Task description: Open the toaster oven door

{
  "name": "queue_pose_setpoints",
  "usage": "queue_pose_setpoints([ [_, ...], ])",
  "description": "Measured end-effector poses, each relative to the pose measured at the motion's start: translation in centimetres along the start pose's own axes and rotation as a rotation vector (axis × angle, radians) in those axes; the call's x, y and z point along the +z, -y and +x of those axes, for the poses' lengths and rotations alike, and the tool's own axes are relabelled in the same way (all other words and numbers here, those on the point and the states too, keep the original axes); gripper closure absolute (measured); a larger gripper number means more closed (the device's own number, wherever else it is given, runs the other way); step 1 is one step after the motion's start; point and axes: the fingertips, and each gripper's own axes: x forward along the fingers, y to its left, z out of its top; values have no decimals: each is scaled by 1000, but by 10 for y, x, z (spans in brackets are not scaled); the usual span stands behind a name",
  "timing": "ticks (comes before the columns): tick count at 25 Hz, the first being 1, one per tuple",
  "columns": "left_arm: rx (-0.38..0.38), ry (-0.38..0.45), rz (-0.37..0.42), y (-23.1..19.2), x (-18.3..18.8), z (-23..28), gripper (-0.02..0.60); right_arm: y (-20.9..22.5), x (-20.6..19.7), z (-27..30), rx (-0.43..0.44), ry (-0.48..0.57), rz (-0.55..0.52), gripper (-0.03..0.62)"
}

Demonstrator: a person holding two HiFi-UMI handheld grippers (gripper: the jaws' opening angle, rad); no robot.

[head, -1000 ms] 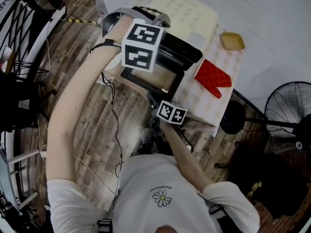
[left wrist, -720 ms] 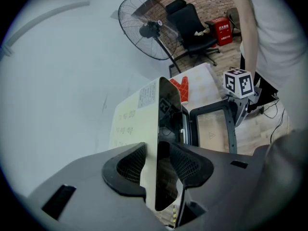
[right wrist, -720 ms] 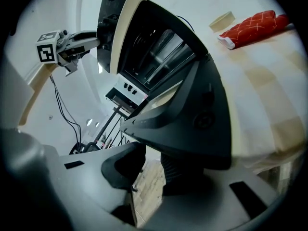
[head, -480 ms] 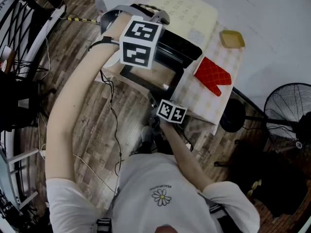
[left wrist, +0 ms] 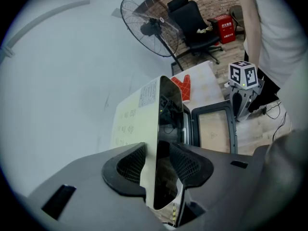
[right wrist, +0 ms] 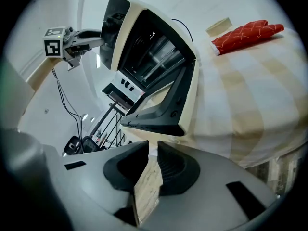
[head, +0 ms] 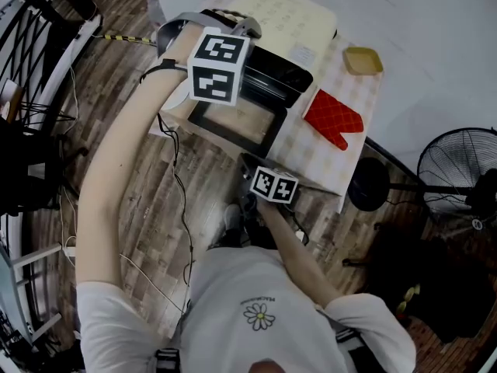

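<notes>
Nearest the person, the right tool (right wrist: 153,149) hangs below the table (head: 326,165) edge, its jaws closing on nothing. Beyond, the door (head: 237,124) lies fully open, so the job looks done. Farthest, the left tool (left wrist: 156,160) clamps the toaster oven (head: 289,70) body.

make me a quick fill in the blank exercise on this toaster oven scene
1. The door of the toaster oven is ___.
2. The oven mitt lying on the table is ___ in colour.
3. The left hand-held gripper is clamped on an edge of the ___.

Missing words: open; red; toaster oven
</notes>
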Motion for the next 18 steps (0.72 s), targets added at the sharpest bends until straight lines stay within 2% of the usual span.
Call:
queue_pose_setpoints([
  [4,18,-3,-19,0,-1,-1,411,-11,3,-8,21,11,-39,539],
  [7,31,14,-101,-1,-2,-3,412,-23,16,-17,38,41,-73,539],
  [10,69,39,-174,-10,-2,-15,414,-40,46,-26,62,102,-140,539],
  [14,197,91,-213,-47,7,-59,426,-70,113,-44,71,226,-276,539],
  [18,350,223,-314,-82,25,-122,480,-118,187,-74,58,373,-485,539],
])
